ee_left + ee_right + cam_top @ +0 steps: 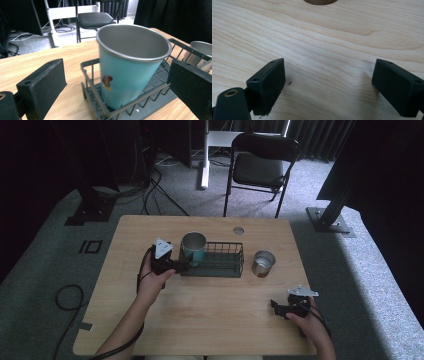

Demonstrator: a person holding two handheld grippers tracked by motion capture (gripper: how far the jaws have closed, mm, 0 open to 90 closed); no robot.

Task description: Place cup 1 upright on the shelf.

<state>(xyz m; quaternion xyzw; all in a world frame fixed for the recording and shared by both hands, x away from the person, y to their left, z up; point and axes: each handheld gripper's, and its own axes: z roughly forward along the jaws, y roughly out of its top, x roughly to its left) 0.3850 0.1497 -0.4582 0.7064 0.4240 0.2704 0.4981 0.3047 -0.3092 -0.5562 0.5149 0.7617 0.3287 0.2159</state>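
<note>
Holding my left tongs [181, 266] spread wide at the near-left corner of a dark wire basket [227, 268], jaws on either side of a teal cup [193, 248] but not touching it. In the left gripper view the teal cup [125, 70] stands in the basket's [100, 110] end nearest these tongs, tilted a bit away, grey metal inside, small red-and-yellow sticker on the wall facing me. Beyond the basket's far end sits a bare steel cup [263, 263] on the worktop [210, 315], just beside the wire, well apart from both tongs.

My right tongs [276, 307] are spread too, gripping nothing, low over bare wood near my edge of the worktop, well apart from basket and cups. In the right gripper view, pale wood grain lies between the jaws, with the rim of a dark round patch [320, 2] at the top edge; cannot tell what it is.

Worktop is light wood, rounded corners, small round cable hole [238, 230] on the far side past the basket. It stands on grey carpet [45, 270]. Behind it a black folding chair [260, 165], a white post [204, 155], black cables [150, 195] on the floor ahead-left, dark curtains and black stand feet both sides. Room is dim.
</note>
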